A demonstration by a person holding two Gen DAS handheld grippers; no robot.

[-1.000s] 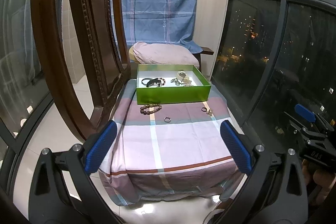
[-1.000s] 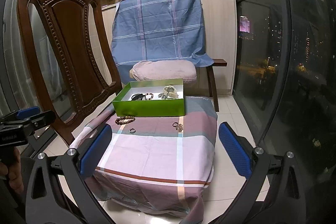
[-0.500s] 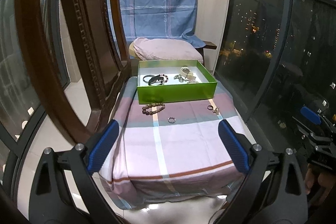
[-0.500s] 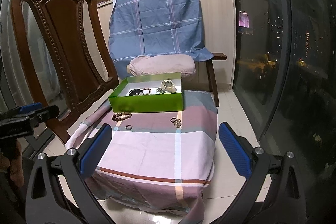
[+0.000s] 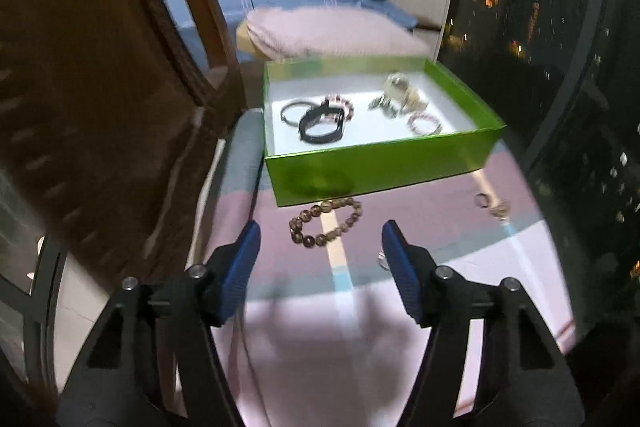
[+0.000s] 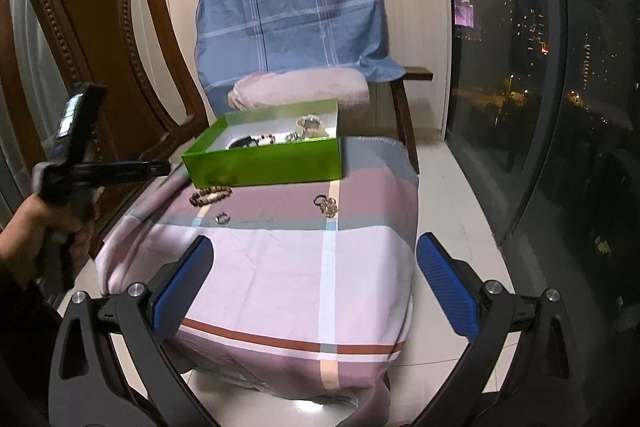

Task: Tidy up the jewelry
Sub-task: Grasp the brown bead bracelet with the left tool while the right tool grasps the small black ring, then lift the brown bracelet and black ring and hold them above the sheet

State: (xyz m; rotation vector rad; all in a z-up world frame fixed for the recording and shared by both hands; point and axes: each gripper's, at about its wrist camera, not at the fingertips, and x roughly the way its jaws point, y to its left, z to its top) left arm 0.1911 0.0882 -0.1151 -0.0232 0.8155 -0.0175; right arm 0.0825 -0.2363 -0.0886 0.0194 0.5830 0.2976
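Note:
A green box point(image 5: 380, 169) point(image 6: 264, 167) holding several bracelets stands on a plaid cloth. A brown bead bracelet point(image 5: 326, 221) point(image 6: 210, 195) lies in front of the box. My left gripper point(image 5: 320, 259) is open and empty, its fingers either side of and just short of the bead bracelet. A small silver ring point(image 6: 222, 218) lies nearer, half hidden behind the right finger in the left wrist view point(image 5: 382, 259). A ring cluster point(image 5: 492, 205) point(image 6: 326, 205) lies to the right. My right gripper point(image 6: 316, 283) is open and empty, back over the cloth's near part.
A carved wooden chair point(image 6: 92, 39) point(image 5: 80, 87) stands close on the left. A pink cushion point(image 6: 300, 89) and a blue cloth point(image 6: 292, 7) are behind the box. Dark glass windows point(image 6: 560, 87) run along the right. The left gripper point(image 6: 100, 169) shows in the right view.
My left gripper has moved forward and down over the cloth to the bead bracelet, its jaws narrower than before. The right gripper has barely moved.

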